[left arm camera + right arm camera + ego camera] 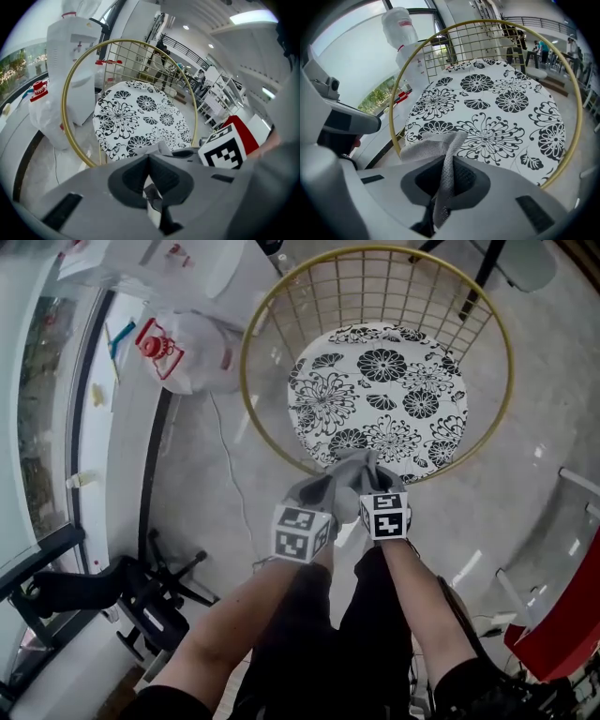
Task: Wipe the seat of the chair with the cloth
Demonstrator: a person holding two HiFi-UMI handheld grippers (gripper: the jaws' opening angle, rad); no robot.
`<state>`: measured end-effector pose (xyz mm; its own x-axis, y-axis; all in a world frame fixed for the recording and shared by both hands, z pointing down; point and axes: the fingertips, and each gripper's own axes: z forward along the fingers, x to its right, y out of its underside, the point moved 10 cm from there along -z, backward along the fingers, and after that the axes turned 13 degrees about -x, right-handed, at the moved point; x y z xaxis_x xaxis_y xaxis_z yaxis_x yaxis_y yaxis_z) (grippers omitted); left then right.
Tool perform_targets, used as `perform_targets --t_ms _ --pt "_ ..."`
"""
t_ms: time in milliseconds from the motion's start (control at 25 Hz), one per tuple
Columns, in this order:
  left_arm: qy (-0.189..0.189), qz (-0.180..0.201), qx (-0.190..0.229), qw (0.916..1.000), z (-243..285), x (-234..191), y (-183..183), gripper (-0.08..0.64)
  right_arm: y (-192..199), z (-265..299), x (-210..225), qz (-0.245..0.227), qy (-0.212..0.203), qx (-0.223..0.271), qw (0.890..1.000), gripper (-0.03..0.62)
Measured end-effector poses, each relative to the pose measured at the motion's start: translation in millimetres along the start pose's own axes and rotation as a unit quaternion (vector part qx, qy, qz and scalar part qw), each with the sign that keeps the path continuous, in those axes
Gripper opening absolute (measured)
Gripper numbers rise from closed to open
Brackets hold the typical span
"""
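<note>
The chair has a round seat (380, 395) with a black-and-white flower print inside a gold wire frame (246, 381). A grey cloth (347, 479) is bunched at the seat's near edge, with both grippers side by side on it. My left gripper (317, 502) is shut on a corner of the cloth (161, 149), seen as a thin sliver between its jaws. In the right gripper view, my right gripper (447, 161) is shut on a fold of the cloth (433, 145) that drapes forward onto the seat (497, 108). The right gripper (372, 482) is just right of the left one.
A white plastic bag (187, 352) with red print lies on the floor left of the chair, with a white water dispenser (70, 42) behind it. A black stand (141, 596) sits at lower left, a red object (562, 624) at lower right. A thin cable (234, 474) crosses the floor.
</note>
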<state>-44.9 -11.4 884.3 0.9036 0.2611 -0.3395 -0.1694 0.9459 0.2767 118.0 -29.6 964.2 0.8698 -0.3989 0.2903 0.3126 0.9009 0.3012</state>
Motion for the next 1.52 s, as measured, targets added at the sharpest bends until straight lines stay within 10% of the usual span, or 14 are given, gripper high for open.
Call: perform_targets --t_ms 1040,1520 --pt "0.012 0.048 -0.010 0.9987 12.4 71.4 -70.2 0.006 15.0 -92.8 146.4 0.038 0.127 -0.019 0.991 0.026" --pt "-0.015 -0.037 0.012 0.9991 -65.5 15.7 -47.1 0.006 -7.6 -136.7 86.6 0.032 0.167 0.007 0.985 0.026"
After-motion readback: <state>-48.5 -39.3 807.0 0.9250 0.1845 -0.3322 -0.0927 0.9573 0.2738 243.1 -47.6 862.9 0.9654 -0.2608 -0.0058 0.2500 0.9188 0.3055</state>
